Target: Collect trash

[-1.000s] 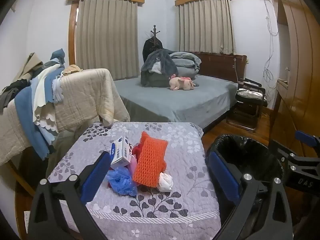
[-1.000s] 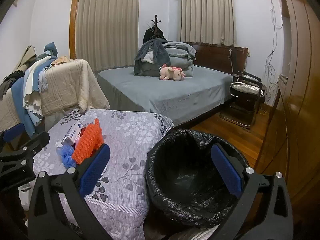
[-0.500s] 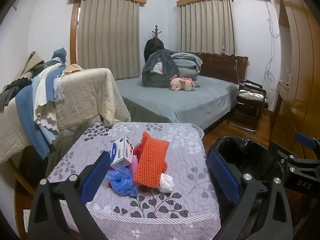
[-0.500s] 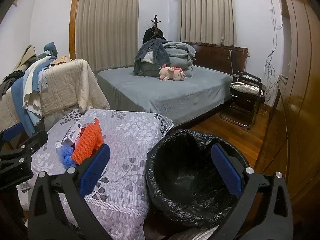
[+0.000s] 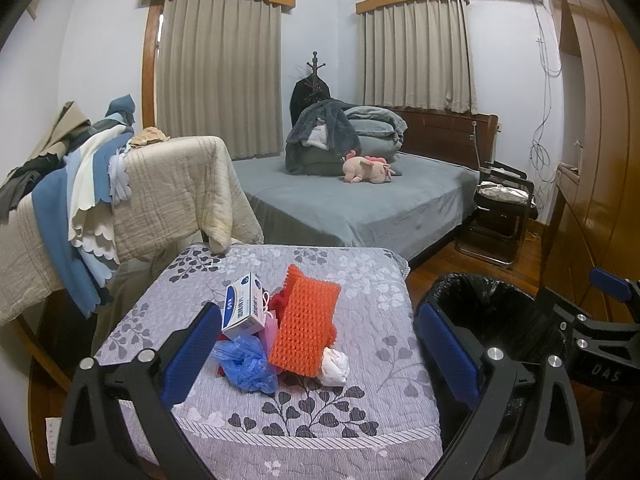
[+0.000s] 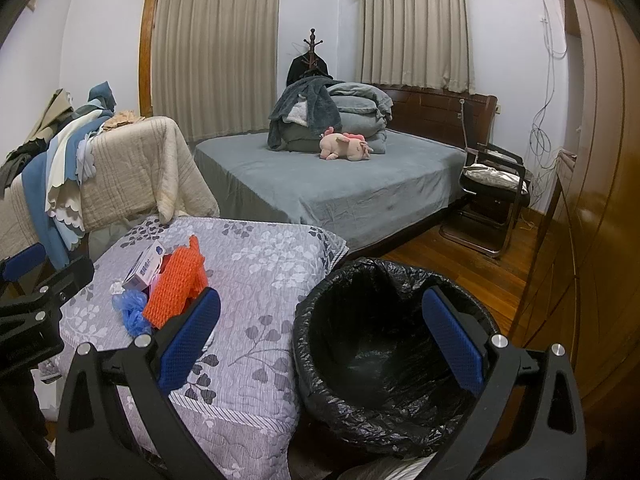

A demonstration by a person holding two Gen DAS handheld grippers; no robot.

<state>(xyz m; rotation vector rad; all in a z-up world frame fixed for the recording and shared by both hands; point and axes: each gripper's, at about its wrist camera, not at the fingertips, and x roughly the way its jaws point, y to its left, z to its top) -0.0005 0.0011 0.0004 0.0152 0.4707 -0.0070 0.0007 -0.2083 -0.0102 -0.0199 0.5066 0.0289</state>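
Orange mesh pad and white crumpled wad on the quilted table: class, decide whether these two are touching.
Touching. In the left wrist view, the orange mesh pad overlaps the white crumpled wad at its lower right corner, with no quilt showing between them.

Your left black two-finger gripper with blue textured pads (image 5: 316, 344) is held level, pointing far into the scene, its jaws spread wide with nothing between them. Your right black two-finger gripper with blue textured pads (image 6: 320, 340) sits just to its right, equally level and wide apart, gripping nothing.
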